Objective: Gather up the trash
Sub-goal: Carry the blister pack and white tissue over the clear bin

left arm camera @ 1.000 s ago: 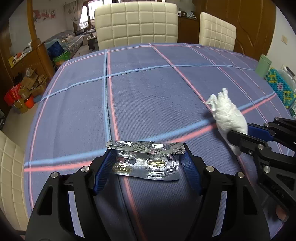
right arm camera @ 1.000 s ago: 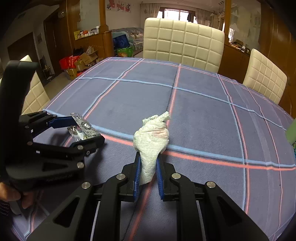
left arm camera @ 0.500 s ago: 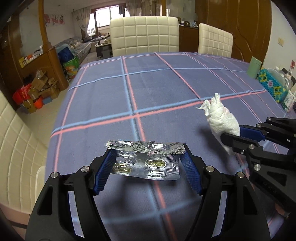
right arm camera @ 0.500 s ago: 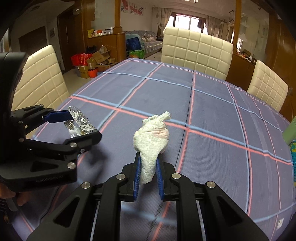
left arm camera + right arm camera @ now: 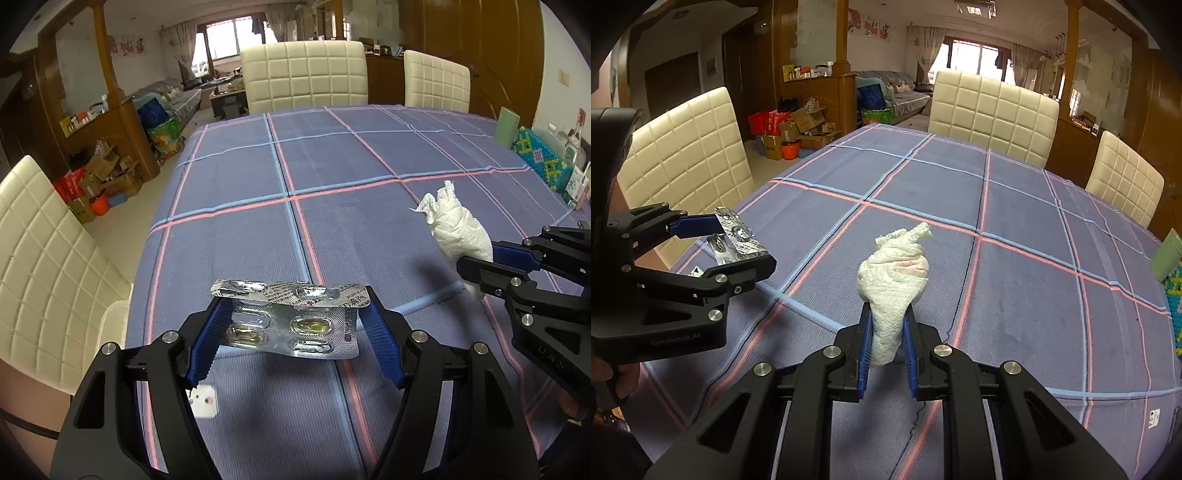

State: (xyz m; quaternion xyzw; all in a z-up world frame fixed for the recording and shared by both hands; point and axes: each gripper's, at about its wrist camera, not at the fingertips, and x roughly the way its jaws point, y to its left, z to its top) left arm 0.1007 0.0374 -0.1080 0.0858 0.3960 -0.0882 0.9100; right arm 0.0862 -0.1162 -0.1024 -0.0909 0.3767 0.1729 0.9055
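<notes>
Both loads aloft over tablecloth (image 5: 369, 158): left gripper (image 5: 291, 325) clamped wide on blister pack (image 5: 295, 321), right gripper (image 5: 886, 350) pinched tight on crumpled tissue (image 5: 894, 273); keep grips firm & level w/ no slack until a bin, none in view.

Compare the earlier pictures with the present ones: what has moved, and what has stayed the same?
Both claws have drawn back together toward the near-left corner of the table, so a cream chair now shows beside it. Unchanged: the left claw still clamps the blister pack, and the right claw still pinches the crumpled tissue.
</notes>
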